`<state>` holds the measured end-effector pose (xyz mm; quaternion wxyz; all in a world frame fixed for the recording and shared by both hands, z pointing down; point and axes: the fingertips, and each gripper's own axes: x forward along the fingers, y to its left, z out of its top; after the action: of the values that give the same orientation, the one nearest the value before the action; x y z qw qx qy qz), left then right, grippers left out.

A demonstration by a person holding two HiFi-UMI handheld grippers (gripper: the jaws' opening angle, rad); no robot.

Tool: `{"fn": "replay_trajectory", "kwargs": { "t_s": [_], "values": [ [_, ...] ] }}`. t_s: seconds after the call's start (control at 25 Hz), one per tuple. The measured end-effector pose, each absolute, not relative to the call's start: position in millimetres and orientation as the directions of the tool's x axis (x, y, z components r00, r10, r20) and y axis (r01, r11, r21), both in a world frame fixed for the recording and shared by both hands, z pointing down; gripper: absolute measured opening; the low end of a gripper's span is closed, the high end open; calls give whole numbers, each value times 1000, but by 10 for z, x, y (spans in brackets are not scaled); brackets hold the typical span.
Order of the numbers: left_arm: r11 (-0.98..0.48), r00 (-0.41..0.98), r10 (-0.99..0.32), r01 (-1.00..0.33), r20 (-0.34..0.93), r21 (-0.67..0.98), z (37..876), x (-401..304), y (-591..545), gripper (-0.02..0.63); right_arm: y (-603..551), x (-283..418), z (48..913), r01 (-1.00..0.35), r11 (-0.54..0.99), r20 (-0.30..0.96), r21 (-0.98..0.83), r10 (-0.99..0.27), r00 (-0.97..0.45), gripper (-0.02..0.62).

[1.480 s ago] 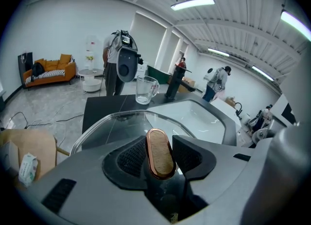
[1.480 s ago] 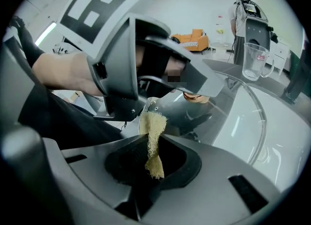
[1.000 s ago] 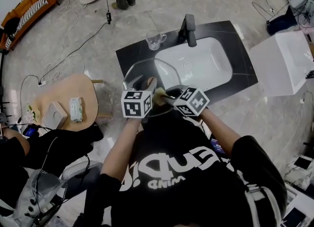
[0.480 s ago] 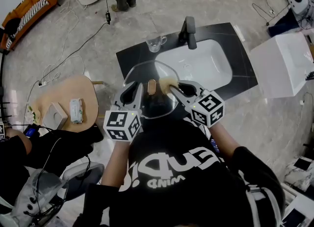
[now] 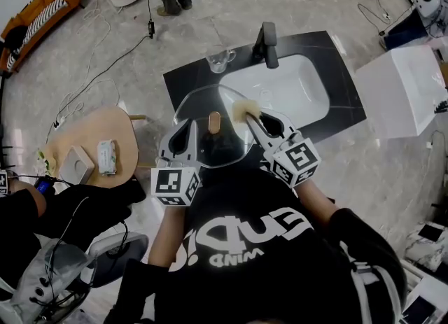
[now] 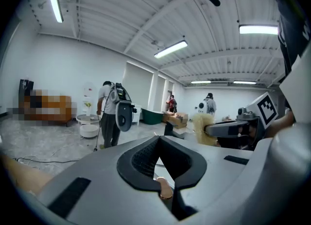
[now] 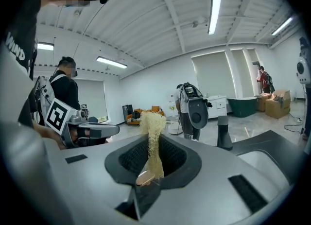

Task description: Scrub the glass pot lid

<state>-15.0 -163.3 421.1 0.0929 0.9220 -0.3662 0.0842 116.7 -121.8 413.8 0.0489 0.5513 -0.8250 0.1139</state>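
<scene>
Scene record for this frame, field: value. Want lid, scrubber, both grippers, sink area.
lid: round clear glass pot lid with wooden knob, raised over the counter's near edge
left gripper: jaws just closed, shut on the lid's rim
right gripper: shut on pale yellow fibre scrubber, by the lid's right edge; contact unclear
sink: white basin in black countertop, black faucet
other: clear glass mug left of the faucet
</scene>
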Motion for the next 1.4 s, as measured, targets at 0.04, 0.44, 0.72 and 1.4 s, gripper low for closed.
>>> {"fn": "replay_trajectory", "kwargs": {
  "t_s": [0.04, 0.44, 0.72, 1.4],
  "values": [
    [-709, 712, -669, -697, 212, 103, 4217, -167, -1646, 15, -1216, 1181, 4138, -923, 361, 198, -131, -903, -382, 46],
    [-684, 689, -698, -722, 195, 107, 4259, -215, -1690, 15, -1212, 1228, 4116, -939, 329, 169, -95, -925, -341, 46],
    [-679, 686, -697, -725, 208, 118, 4294, -211, -1681, 15, -1210, 1230, 4127, -941, 324, 171, -93, -926, -336, 46],
    [-665, 674, -703, -736, 227, 129, 4339, -252, -1689, 15, -1208, 1223, 4153, -945, 315, 189, -86, -926, -326, 46]
  ]
}}
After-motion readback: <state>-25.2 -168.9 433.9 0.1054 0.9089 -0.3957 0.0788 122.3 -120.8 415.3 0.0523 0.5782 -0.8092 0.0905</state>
